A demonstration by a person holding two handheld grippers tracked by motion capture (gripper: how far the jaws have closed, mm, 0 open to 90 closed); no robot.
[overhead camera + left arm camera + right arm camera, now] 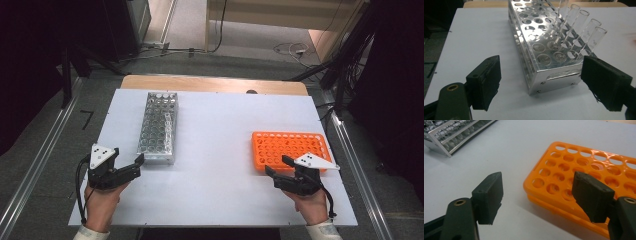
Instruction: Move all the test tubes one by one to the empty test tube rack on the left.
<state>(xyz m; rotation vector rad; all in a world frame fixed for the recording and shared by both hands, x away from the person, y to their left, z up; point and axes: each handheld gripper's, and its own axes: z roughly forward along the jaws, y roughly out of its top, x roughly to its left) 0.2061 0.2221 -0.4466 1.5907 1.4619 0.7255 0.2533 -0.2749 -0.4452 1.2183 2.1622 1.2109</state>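
A metal test-tube rack (159, 127) stands at the table's left, with several clear glass tubes (584, 35) in holes along its right side. An empty orange rack (290, 149) lies flat at the right. My left gripper (128, 161) hovers open just before the metal rack's near end (556, 78), with nothing between its jaws. My right gripper (279, 166) is open too, at the orange rack's near left corner (541, 187), holding nothing.
A white board (220, 130) covers the wooden table (215, 84). Metal rails run down both sides of the table. Cables lie on the floor beyond the far edge.
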